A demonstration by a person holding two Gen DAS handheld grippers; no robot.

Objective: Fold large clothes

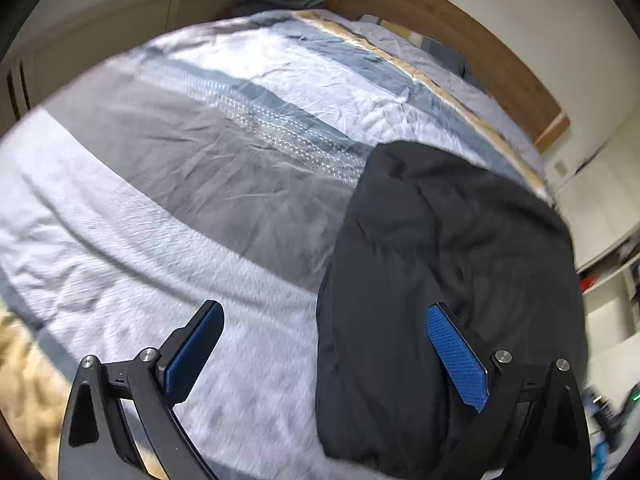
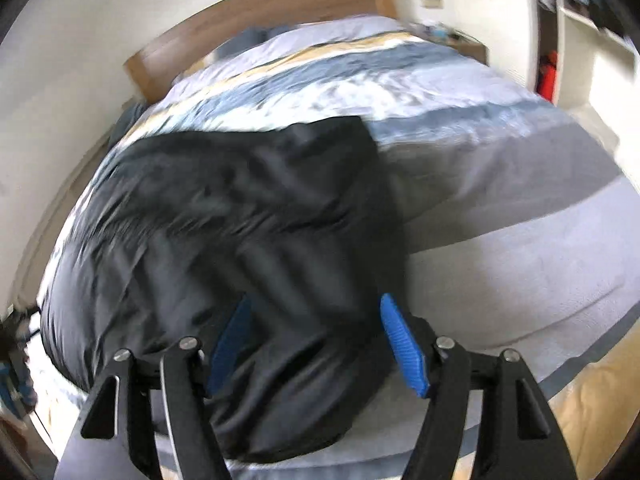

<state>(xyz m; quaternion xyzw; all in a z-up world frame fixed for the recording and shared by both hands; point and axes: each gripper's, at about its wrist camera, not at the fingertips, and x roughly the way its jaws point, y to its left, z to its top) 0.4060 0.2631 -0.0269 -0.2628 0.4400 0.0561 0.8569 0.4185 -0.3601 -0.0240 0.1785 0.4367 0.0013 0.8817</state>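
Left gripper point(image 1: 324, 320): jaws spread wide, holding nothing; two blue pads point(image 1: 456, 356) along the lower edge of the left wrist view, the right one over the garment's edge; contact cannot be told.
Right gripper point(image 2: 316, 320): jaws apart, dark cloth bunched between them; left pad partly hidden by cloth, so a real grip cannot be told.
Black garment point(image 1: 448, 264): one, lying on the bed; lower right of the left wrist view, centre-left of the right wrist view; kind of garment not clear, near edge cut off by the frame.
Striped duvet point(image 1: 192, 168): one, in white, grey, blue and tan bands, covering the bed.
Wooden headboard point(image 2: 260, 12): one, top of frame, ends cut off.
Shelves point(image 1: 608, 280): right edge, contents too blurred to name.
Writing: none readable; right wrist view smeared by motion.
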